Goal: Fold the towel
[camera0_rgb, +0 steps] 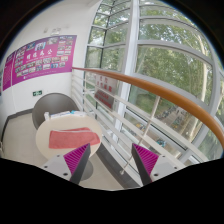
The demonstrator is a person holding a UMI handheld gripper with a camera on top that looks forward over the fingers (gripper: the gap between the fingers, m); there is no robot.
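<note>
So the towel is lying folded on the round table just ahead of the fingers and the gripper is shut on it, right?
Not quite. In the gripper view the hand-held gripper is open and holds nothing; its fingers are apart and short of the towel. The rest holds: the towel lies folded on the round table just ahead of the fingers.

Your tool [108, 165] carries magenta pads [76, 158] with a fine ridged pattern. Beyond them you see a round worktop [72, 129] in pale cream with a pinkish edge, a dark grey chair [42, 112], a wooden-brown handrail [150, 86], white window frames [132, 60], green trees [180, 65], and a pink-and-white poster [40, 60].
</note>
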